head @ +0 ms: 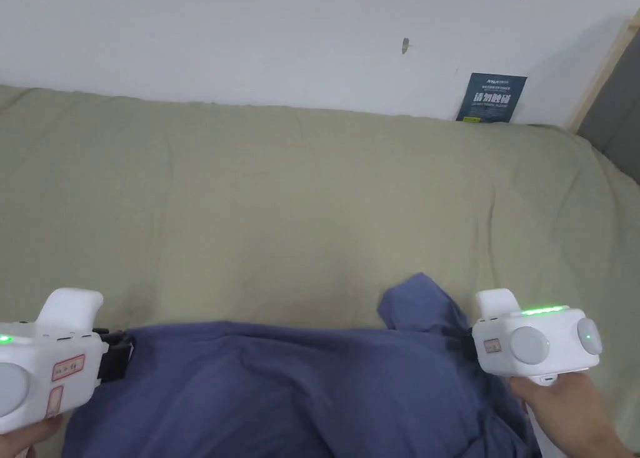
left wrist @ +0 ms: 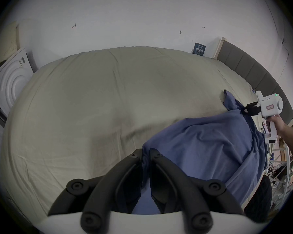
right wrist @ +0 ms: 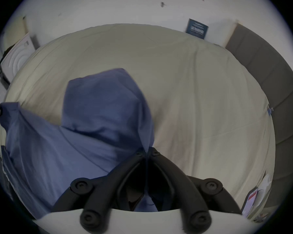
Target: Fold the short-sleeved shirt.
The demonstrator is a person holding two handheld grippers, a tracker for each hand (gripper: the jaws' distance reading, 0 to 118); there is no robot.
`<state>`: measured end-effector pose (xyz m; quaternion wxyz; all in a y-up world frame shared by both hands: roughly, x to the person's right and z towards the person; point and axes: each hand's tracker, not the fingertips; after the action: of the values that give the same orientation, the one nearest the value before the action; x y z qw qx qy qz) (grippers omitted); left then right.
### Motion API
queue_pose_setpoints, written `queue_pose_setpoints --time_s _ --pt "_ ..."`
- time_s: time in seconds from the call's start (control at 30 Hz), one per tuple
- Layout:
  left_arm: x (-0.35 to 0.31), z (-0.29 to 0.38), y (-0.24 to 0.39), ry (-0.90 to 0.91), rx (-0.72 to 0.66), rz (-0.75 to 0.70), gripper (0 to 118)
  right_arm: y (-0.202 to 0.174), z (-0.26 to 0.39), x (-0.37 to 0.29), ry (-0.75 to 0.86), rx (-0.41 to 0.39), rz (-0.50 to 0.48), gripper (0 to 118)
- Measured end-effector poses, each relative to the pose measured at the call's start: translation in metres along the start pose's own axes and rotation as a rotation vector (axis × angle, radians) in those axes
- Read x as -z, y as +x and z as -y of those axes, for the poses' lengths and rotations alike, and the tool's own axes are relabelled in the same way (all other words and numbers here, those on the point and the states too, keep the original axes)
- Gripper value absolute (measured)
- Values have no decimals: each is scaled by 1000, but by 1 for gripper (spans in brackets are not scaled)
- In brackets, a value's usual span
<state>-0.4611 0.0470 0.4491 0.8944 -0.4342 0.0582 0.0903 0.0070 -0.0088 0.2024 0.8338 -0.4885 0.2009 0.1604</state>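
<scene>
Head view: blue cotton short-sleeved shirt [head: 300, 384] stretched over near edge of olive-sheeted bed [head: 300, 196], left gripper [left wrist: 145, 156] and right gripper [right wrist: 146, 151] each clamped on a top corner — keep tension even, lay flat before folding.

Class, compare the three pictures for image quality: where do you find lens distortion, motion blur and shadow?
Head view: straight lines, soft even light, slight blur on the blue shirt. Left gripper view: strong fisheye bending the bed, dark rounded corners, left claw fairly sharp. Right gripper view: same fisheye, shirt smeared by motion blur, deep shadow between the jaws of the right claw.
</scene>
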Motion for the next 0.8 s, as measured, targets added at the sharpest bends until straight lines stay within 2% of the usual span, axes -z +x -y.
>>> queue_pose_setpoints --time_s 0.03,0.1,0.2,0.37,0.43,0.53,0.67,0.73,0.8 --pt "1 0 1 -7 -5 6 9 -1 0 -2 -12 10 -44 3" --pt "-2 2 4 -16 -5 -2 9 -2 -1 -18 65 -30 40 3" --pt "-22 7 7 -4 -1 -13 9 5 2 -66 184 13 -7 3" --pt "-96 30 12 85 -18 -1 9 10 40 -168 382 -62 -40 3" --pt "-131 49 19 123 -22 4 9 9 70 -204 438 -59 -64 3" --pt "-171 88 26 137 4 3 9 -4 128 -244 445 -64 -81 3" --pt "-179 152 23 50 25 -38 9 -21 209 -239 351 -91 -68 3" --pt "-168 180 16 -29 -1 -44 9 -27 244 -224 298 -58 -32 3" --pt "-153 201 6 -72 -48 -56 9 -20 267 -195 210 15 -50 3"
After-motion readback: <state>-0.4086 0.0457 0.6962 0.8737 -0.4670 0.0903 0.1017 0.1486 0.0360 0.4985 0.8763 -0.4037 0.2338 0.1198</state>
